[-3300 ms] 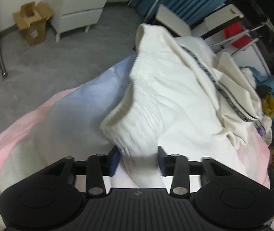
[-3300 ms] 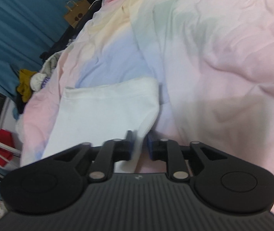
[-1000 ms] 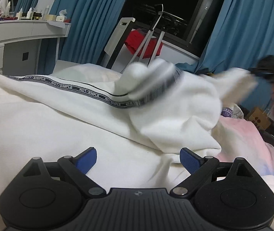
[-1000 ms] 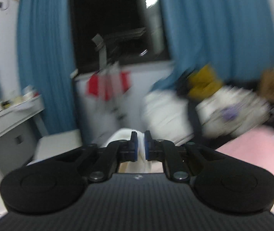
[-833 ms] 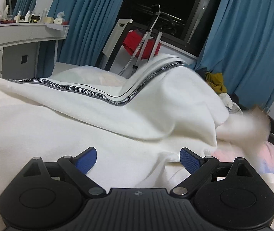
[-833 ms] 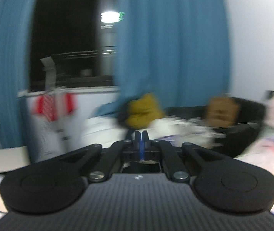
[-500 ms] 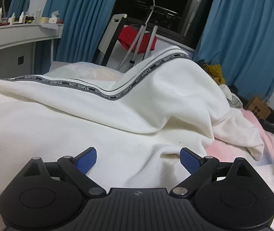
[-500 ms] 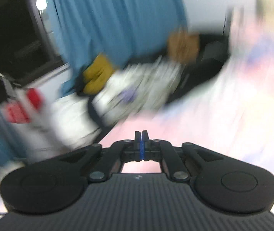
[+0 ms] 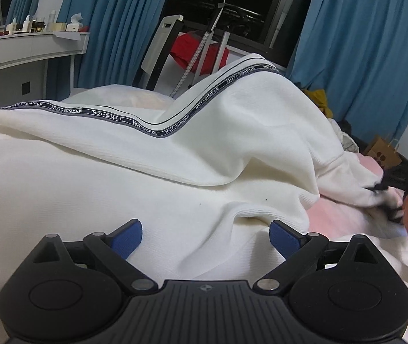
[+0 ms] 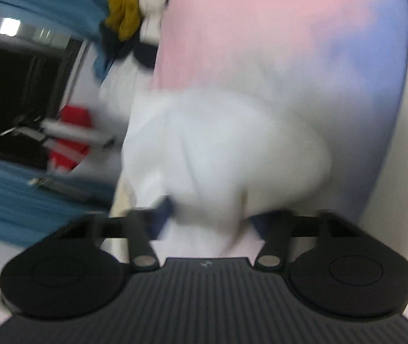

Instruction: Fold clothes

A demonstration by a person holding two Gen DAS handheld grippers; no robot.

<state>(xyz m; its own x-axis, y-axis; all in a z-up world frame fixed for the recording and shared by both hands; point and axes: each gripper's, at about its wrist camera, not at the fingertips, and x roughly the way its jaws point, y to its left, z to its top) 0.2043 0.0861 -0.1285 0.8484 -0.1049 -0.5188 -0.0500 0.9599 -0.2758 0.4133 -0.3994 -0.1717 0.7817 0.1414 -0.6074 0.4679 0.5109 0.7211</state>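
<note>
Soft white garment, two hand-held grippers at its edges.
The left hand-held gripper [image 9: 205, 236] stood released over the white garment [image 9: 232, 149] on the bed [image 9: 347, 215]; the right hand-held gripper [image 10: 208, 215] was opening around a hem at 3 o'clock; limp, light cloth, best pinched at hems.

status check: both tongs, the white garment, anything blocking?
Left tongs open, nothing gripped, over the white garment. Right tongs opening, white cloth between the jaws; view blurred. Garment rumpled on the pastel bedsheet. No blockers seen.

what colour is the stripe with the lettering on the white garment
Dark grey-navy with white lettering, running across the white garment as a printed stripe; clearest in the left wrist view.
</note>
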